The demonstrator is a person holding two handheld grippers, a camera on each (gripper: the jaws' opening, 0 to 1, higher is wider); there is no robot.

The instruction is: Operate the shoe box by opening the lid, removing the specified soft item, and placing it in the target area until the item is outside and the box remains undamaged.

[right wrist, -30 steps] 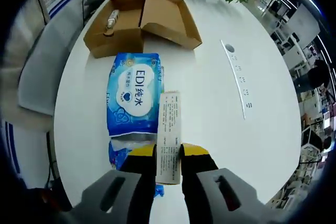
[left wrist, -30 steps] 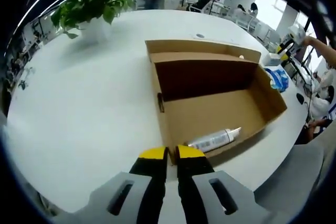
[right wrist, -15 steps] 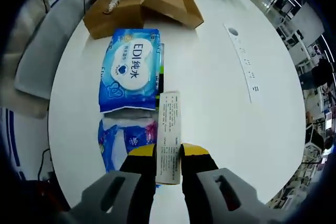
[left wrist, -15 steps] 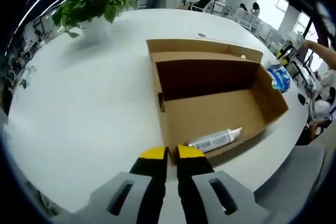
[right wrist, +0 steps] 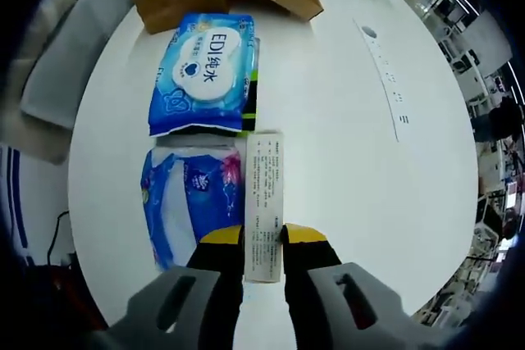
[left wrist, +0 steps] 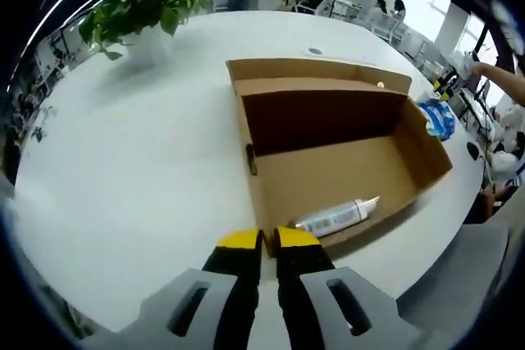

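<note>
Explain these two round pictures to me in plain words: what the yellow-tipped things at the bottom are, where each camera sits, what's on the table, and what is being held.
No robot arm here: a person holds a two-jaw tool in each hand, and a fisheye camera rides on each tool, looking forward along its jaws.

In the left gripper view, the left gripper has its jaws together at the near edge of an open cardboard shoe box on a white table. A white tube lies inside the box, and a potted plant stands further back.

In the right gripper view, the right gripper is shut on a narrow printed slim box. On the table lie a blue wipes pack and, nearer, a blue tissue pack.
</note>
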